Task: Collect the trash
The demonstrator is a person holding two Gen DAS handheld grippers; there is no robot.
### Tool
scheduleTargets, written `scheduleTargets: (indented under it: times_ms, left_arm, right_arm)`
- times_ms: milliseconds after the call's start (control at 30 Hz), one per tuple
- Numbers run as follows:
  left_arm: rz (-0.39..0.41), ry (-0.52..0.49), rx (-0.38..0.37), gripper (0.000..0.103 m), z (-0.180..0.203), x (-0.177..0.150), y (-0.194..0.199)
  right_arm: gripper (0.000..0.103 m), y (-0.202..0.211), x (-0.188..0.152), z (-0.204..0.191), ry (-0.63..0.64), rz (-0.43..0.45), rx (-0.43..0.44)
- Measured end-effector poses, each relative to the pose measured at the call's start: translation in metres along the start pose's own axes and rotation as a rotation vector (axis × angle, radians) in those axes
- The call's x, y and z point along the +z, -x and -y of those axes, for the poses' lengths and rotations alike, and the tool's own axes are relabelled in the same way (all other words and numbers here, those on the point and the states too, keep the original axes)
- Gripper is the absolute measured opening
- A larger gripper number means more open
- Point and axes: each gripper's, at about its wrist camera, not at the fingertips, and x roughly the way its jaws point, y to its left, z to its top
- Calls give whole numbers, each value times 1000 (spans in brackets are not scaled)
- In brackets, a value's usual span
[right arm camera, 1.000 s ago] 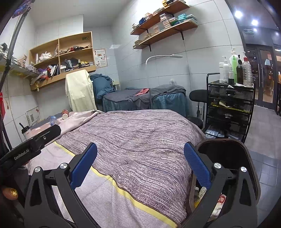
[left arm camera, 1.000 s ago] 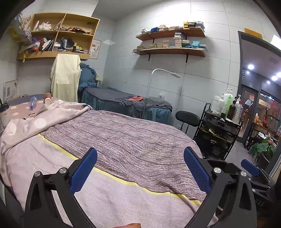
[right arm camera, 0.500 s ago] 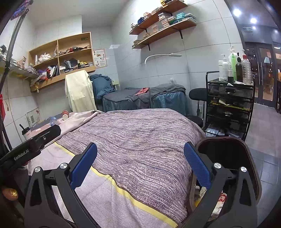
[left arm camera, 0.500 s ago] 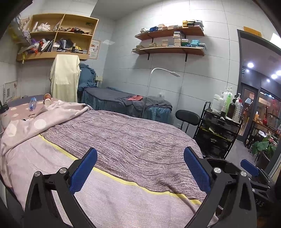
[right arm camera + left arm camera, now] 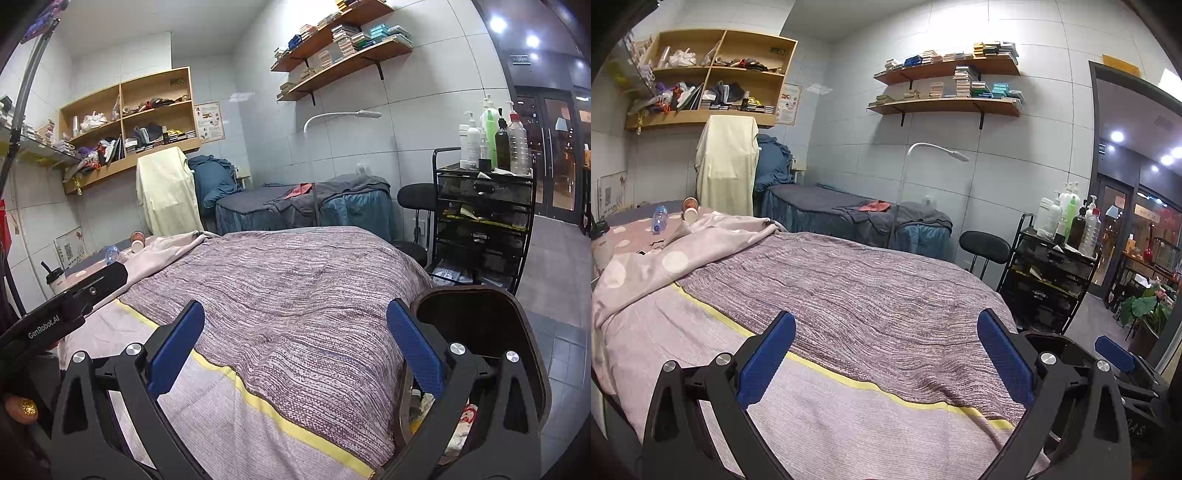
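Observation:
A clear plastic bottle (image 5: pixel 659 219) and two paper cups (image 5: pixel 690 208) lie at the far head end of the bed, on the pink dotted cover; they also show small in the right wrist view (image 5: pixel 137 240). A dark trash bin (image 5: pixel 484 325) with litter inside stands beside the bed at the right. My left gripper (image 5: pixel 886 354) is open and empty over the foot of the bed. My right gripper (image 5: pixel 295 350) is open and empty, next to the bin. The left gripper's body (image 5: pixel 62 314) shows at the left in the right wrist view.
A striped purple blanket (image 5: pixel 857 295) covers the bed. A lidded drink cup (image 5: pixel 54 280) stands at the bed's far left. A black cart (image 5: pixel 484 221) with bottles and a black stool (image 5: pixel 984 247) stand to the right. A second bed (image 5: pixel 849 218) lies behind.

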Motion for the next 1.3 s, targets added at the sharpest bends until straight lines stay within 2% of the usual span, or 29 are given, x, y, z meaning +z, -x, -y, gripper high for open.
scheduleTargets:
  times_ms: [1300]
  left_arm:
    - [-16, -4, -20, 97, 3, -3, -3]
  right_arm:
    - [97, -2, -5, 5, -15, -13, -6]
